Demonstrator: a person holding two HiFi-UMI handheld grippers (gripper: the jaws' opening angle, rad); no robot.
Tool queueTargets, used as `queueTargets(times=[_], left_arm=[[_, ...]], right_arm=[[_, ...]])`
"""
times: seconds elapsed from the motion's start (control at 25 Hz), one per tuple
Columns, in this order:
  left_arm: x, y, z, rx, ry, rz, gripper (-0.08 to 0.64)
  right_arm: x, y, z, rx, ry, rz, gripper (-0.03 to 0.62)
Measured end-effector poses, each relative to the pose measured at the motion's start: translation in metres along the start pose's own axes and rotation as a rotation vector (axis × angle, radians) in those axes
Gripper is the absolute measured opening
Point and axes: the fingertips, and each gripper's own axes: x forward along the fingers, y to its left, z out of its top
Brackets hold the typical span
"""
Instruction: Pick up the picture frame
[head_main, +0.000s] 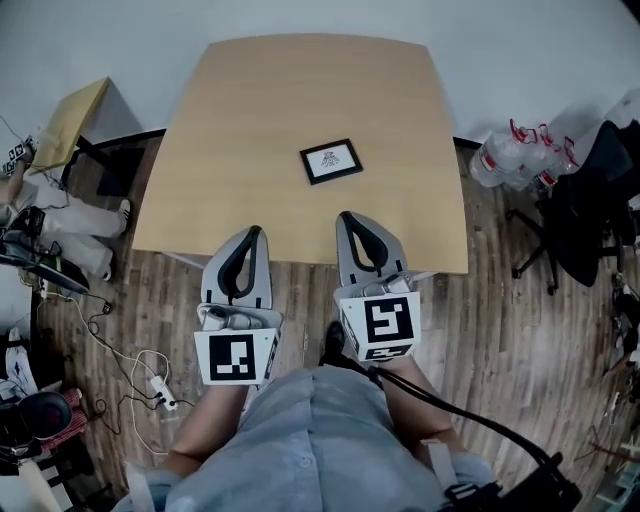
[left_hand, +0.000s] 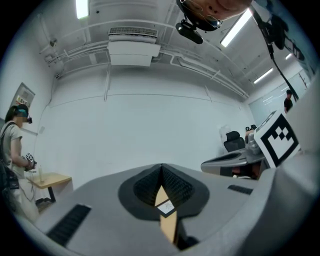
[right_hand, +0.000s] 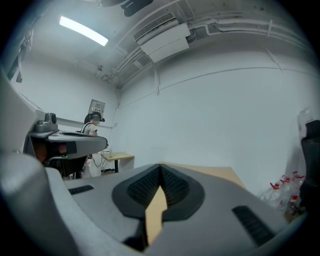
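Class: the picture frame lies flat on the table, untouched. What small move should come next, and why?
Probably open the right gripper and ease it forward: its jaws are shut, it hangs at the near edge of the table, and the picture frame lies flat just ahead of it.

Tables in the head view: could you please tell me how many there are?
2. The large table, bearing the picture frame, is central; the small table stands at the upper left. More may be hidden.

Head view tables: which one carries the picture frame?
The large table ahead; the picture frame lies near its middle. The small left table has none.
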Motion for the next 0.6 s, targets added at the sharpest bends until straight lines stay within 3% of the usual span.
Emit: queueTargets(times=[0.28,0.6], left_arm=[[0.039,0.011,0.007,-0.065,-0.024,0.098,0.002],[0.061,0.041,-0.005,-0.097,-0.012,0.152,0.002]], right_arm=[[0.045,-0.023,0.005,-0.002,-0.002,0.071,0.000],[0.089,-0.034,0.002,-0.011,0.017,0.073,0.002]])
